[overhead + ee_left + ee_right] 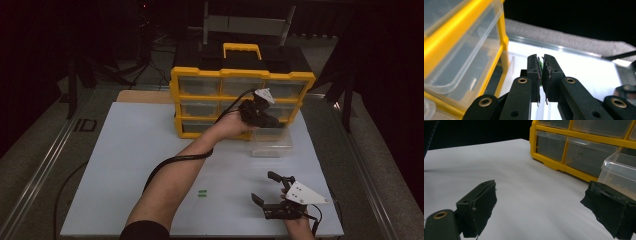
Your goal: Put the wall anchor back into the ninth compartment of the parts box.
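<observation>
My left gripper (pixel 272 121) is over the clear plastic drawer (pixel 271 142) that stands pulled out on the white table sheet (pixel 140 150), just in front of the yellow-framed organiser cabinet with clear drawers (pixel 240 97). In the left gripper view the jaws are nearly together, pinching a small green piece (pixel 540 65); only a sliver of green shows between the pads, so I cannot tell its shape. The cabinet's yellow frame (pixel 501 37) lies close on the left of that view.

My right gripper (pixel 272 192) is held low over the near right part of the sheet, jaws spread wide with nothing between them. The right gripper view shows both pads well apart over bare white sheet, with the cabinet (pixel 579 147) ahead and the pulled-out drawer (pixel 619 172) at right.

Two more small green pieces (pixel 202 193) lie side by side on the sheet, near the front edge, between my left forearm and the right gripper, touching neither.
</observation>
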A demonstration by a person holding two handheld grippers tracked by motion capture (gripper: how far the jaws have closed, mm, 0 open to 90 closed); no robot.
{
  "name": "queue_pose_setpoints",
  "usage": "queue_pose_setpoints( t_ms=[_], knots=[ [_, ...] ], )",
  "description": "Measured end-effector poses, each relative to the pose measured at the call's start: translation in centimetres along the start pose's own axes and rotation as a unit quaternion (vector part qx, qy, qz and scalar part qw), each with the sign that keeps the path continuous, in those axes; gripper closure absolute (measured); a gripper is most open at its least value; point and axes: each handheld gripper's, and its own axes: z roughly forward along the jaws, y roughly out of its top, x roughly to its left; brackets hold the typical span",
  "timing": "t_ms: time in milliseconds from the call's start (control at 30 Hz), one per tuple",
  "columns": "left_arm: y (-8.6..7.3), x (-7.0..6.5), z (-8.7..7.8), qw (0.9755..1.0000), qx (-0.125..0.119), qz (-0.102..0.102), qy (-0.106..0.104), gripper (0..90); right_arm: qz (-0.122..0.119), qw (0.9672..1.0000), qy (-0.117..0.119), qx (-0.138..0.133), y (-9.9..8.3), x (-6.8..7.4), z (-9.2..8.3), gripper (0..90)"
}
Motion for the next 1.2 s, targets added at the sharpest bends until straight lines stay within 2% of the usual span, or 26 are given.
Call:
queue_pose_setpoints(
  t_ms=[167,300,400,533,567,700,800,900,967,1000,1100,1200],
  knots=[
    [-0.5,0.0,1.4,0.9993,0.037,0.005,-0.002,84.9,0.001,1.0000,0.001,-0.001,0.0,0.0,0.0,9.6],
    [-0.9,0.0,2.2,0.9972,0.073,0.012,0.009,84.9,0.001,1.0000,0.001,-0.001,0.0,0.0,0.0,9.6],
    [-1.2,0.0,2.5,0.9964,0.081,0.009,0.022,84.8,0.001,1.0000,0.001,-0.001,0.0,0.0,0.0,9.7],
    [-1.4,0.2,2.6,0.9966,0.077,0.000,0.029,84.3,0.002,1.0000,0.001,-0.001,0.0,-0.1,0.0,9.7],
    [-1.3,0.3,2.5,0.9966,0.075,-0.004,0.034,79.8,0.002,1.0000,0.001,-0.001,0.0,-0.1,0.0,9.6],
    [-1.2,0.3,2.1,0.9977,0.061,-0.018,0.024,58.8,-0.001,1.0000,0.000,-0.002,0.0,-0.1,0.0,9.6],
    [-1.2,0.0,1.6,0.9982,0.055,-0.017,0.018,44.6,-0.001,1.0000,0.000,-0.002,0.0,-0.1,0.0,9.6],
    [-1.4,-0.3,1.2,0.9980,0.060,-0.012,0.017,27.9,-0.001,1.0000,0.000,-0.001,0.0,-0.1,0.0,9.6],
    [-1.7,-0.4,0.8,0.9984,0.055,-0.013,0.000,17.5,0.000,1.0000,0.000,-0.001,0.0,0.0,0.0,9.6],
    [-1.8,-0.4,0.6,0.9985,0.053,-0.014,-0.007,9.2,0.000,1.0000,0.000,-0.001,0.0,0.0,0.0,9.6],
    [-2.1,-0.6,0.0,0.9985,0.051,-0.013,-0.015,1.9,0.000,1.0000,0.000,0.000,0.0,0.0,0.0,9.6],
    [-2.4,-0.8,-0.7,0.9989,0.042,-0.016,-0.015,1.9,-0.001,1.0000,0.000,0.001,0.0,0.0,0.1,9.6]
  ],
)
